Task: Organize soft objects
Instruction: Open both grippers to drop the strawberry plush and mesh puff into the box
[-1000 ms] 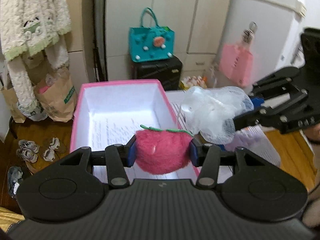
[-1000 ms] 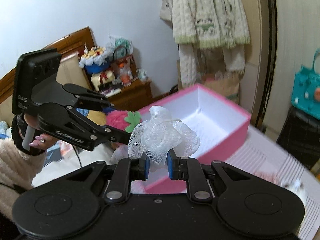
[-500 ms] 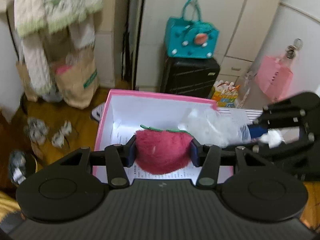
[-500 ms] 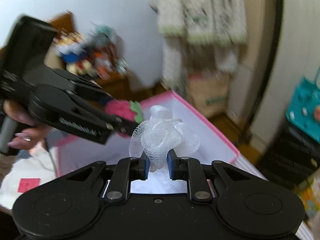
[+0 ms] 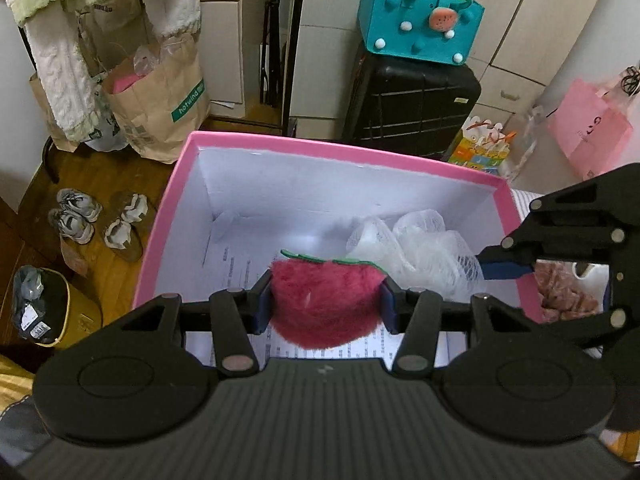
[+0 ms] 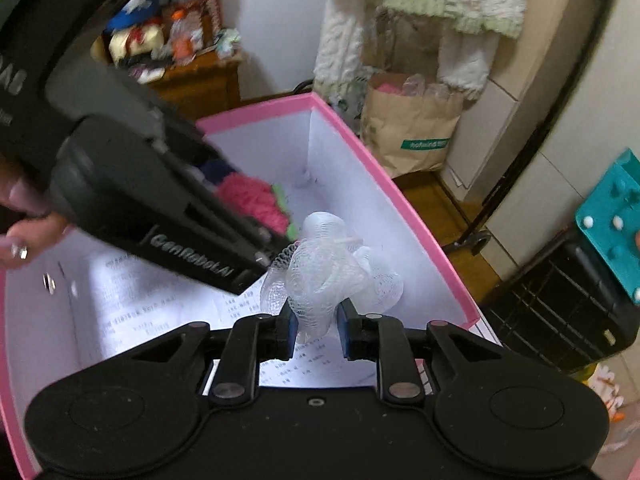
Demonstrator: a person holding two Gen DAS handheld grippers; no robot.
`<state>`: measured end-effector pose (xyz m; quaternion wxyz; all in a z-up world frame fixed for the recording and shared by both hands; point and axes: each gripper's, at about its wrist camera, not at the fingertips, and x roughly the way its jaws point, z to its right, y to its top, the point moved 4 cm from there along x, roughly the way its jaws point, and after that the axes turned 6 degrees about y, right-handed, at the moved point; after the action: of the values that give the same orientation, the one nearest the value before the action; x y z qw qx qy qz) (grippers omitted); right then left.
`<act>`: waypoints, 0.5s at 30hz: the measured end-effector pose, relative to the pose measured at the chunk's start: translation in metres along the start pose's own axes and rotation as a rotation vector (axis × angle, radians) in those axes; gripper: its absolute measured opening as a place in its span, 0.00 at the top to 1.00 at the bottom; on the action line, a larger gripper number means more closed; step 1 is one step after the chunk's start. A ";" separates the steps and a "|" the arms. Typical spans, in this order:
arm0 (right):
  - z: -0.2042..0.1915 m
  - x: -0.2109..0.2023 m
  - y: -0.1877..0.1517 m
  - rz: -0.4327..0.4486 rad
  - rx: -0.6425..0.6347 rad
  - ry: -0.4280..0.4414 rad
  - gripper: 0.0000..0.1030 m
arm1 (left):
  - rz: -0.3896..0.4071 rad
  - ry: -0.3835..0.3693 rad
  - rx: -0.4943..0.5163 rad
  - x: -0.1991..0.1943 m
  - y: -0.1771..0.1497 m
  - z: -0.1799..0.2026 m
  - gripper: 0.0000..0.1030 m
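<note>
My left gripper (image 5: 325, 304) is shut on a fluffy pink strawberry plush (image 5: 325, 300) with a green leaf top, held over the open pink box (image 5: 336, 152). My right gripper (image 6: 316, 328) is shut on a white mesh bath pouf (image 6: 328, 272), also over the box (image 6: 412, 220). In the left wrist view the pouf (image 5: 420, 248) hangs inside the box just right of the plush, with the right gripper (image 5: 486, 268) reaching in from the right. In the right wrist view the plush (image 6: 252, 200) shows behind the left gripper's body.
The box has white walls and printed paper on its floor (image 5: 236, 264). Behind it stand a black suitcase (image 5: 412, 108) with a teal bag (image 5: 420, 24), a brown paper bag (image 5: 160, 100) and shoes (image 5: 100, 220) on the wooden floor. A pink bag (image 5: 588, 128) hangs at right.
Both grippers have moved forward and tilted down over the box. The pouf and the plush now hang lower, inside the box opening. Both grips are unchanged.
</note>
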<state>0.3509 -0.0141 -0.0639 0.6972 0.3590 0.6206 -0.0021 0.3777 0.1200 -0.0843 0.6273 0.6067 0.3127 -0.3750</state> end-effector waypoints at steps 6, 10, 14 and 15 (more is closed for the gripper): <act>-0.002 0.011 0.001 -0.033 -0.051 -0.052 0.68 | 0.005 0.040 0.020 0.017 0.004 0.005 0.50; 0.001 0.015 0.002 -0.024 -0.036 -0.083 0.59 | 0.009 0.038 -0.006 0.028 0.005 0.001 0.48; 0.000 0.007 -0.002 0.013 -0.002 -0.057 0.59 | -0.038 -0.019 -0.022 0.036 0.003 0.001 0.48; 0.001 0.005 -0.002 0.022 0.016 -0.034 0.59 | -0.035 -0.029 -0.026 0.037 0.003 0.002 0.48</act>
<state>0.3515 -0.0140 -0.0690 0.7046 0.3712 0.6047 -0.0056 0.3997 0.1150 -0.1135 0.6329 0.5875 0.3190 -0.3906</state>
